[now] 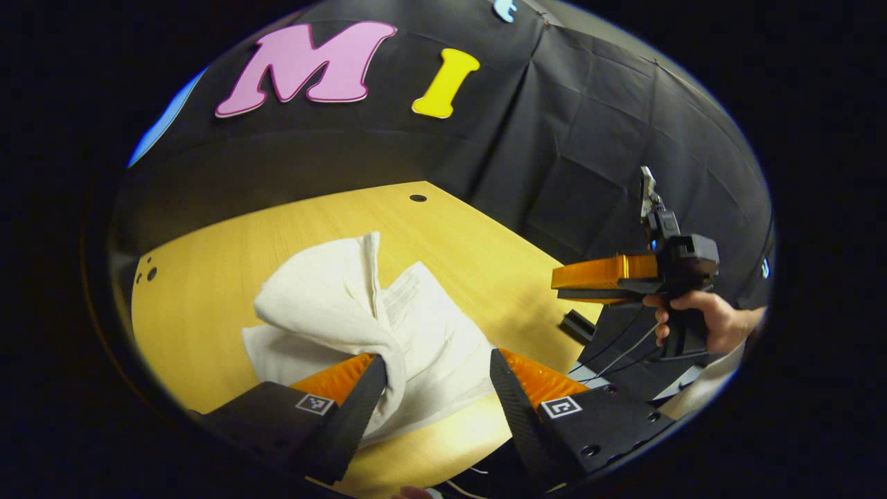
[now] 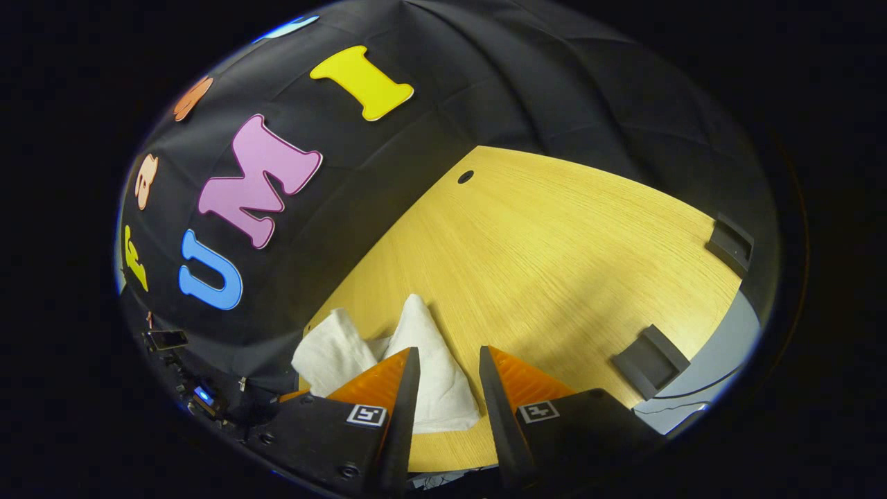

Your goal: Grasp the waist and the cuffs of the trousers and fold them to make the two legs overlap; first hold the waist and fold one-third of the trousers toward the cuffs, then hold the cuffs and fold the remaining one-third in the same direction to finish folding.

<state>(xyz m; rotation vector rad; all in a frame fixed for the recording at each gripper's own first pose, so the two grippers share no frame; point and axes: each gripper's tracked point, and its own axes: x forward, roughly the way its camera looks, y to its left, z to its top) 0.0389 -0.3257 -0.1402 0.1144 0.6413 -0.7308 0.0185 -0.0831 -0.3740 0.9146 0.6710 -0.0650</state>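
Observation:
White trousers (image 1: 346, 312) lie bunched in a heap on the wooden table (image 1: 229, 263), one fold standing up in a ridge. My left gripper (image 1: 436, 357) is open low over the heap's near edge; cloth lies between its fingers and against the left finger (image 1: 346, 378), not pinched. In the left gripper view, a hand (image 1: 700, 319) holds my right gripper (image 1: 556, 281) in the air, to the right of the trousers and apart from them. In the right gripper view, the right gripper (image 2: 448, 352) is open with nothing in it, and the trousers (image 2: 429, 360) lie beyond its fingers.
The table has a round hole near its far edge (image 2: 466, 177). Black blocks sit at the table's side (image 2: 651, 360) (image 2: 731, 242), and one small black block (image 1: 575, 326) shows under the right gripper. Thin cables (image 1: 617, 357) run past the table's edge. Bare wood stretches beyond the trousers.

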